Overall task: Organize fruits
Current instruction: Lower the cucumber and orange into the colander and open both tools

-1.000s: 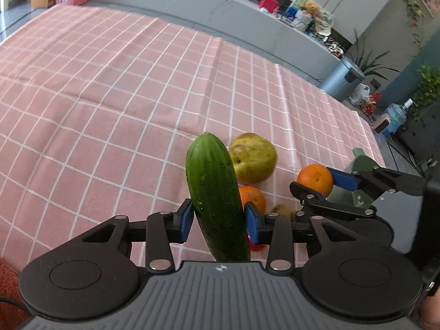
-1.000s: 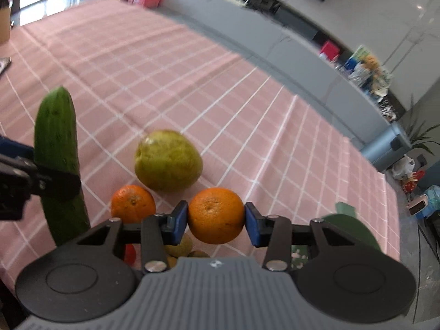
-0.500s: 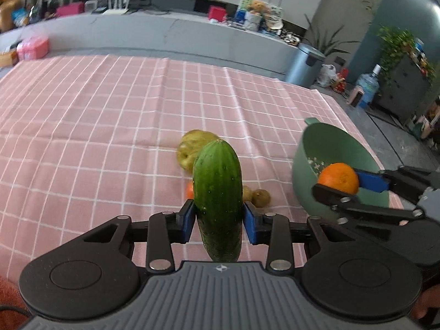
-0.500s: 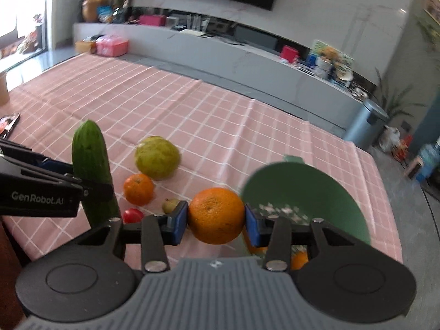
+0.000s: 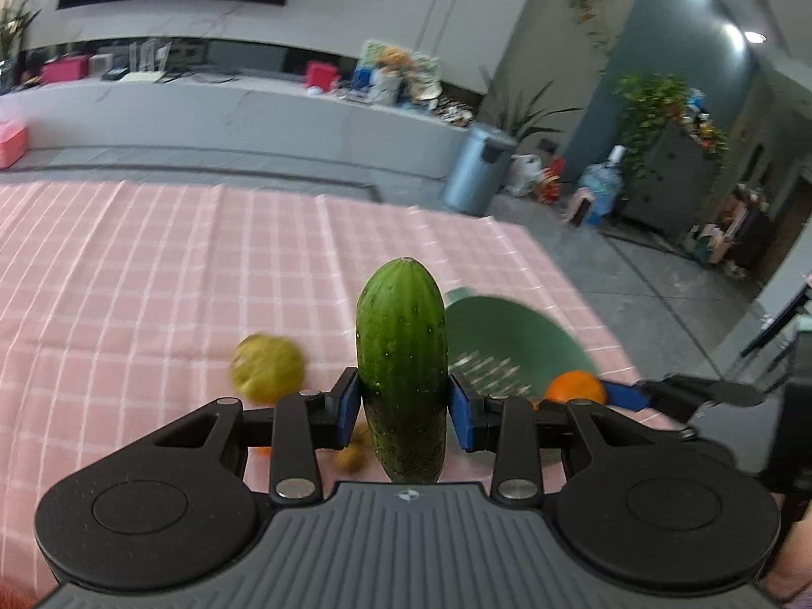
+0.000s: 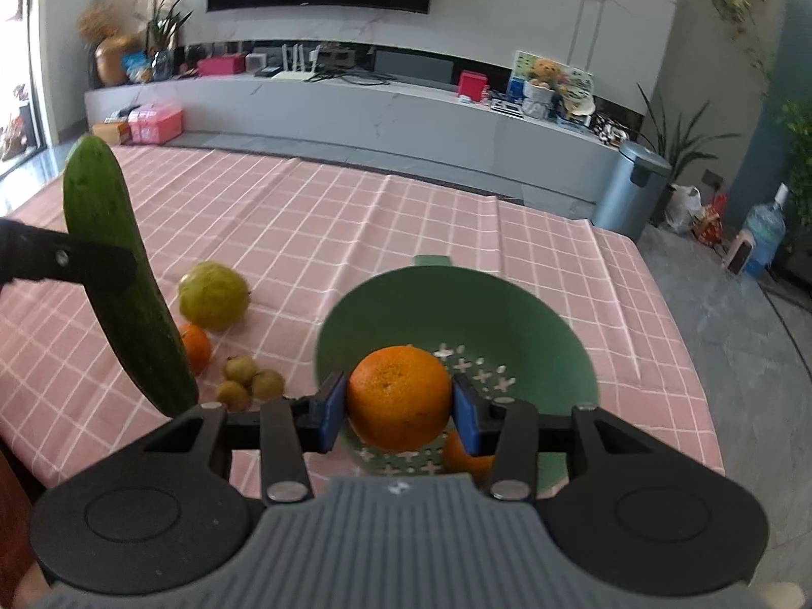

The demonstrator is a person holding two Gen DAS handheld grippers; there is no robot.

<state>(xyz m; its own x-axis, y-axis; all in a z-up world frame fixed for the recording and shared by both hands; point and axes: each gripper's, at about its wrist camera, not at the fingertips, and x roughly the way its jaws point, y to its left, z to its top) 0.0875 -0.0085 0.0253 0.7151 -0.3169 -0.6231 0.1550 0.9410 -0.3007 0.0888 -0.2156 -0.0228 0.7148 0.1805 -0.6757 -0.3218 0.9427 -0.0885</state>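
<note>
**Cucumber and orange carried toward the green colander**

A long dark-green cucumber [image 5: 402, 365] is pinched at mid-length between the blue pads of the left gripper [image 5: 403, 406], standing nearly upright above the pink checked tablecloth [image 5: 152, 264]. A round orange [image 6: 398, 398] is clamped across its widest part by the right gripper [image 6: 400, 408], held over the near side of the perforated green plastic colander [image 6: 457, 304], which sits at the right end of the table.

The cucumber is judged stiff, smooth-skinned and somewhat slippery; a grip near the middle is best, since an end hold would let it swing. The orange is judged firm with slight give, its dimpled peel offering good friction, so light pressure should suffice.

Left on the cloth are a yellow-green pear-like fruit [image 6: 213, 294], a second small orange [image 6: 195, 347] and several small brownish fruits [image 6: 251, 380]. Another orange [image 6: 464, 457] already lies in the colander, largely hidden behind the right gripper. The left view is blurred, and the cucumber's lower end is cut off by the gripper body.
</note>
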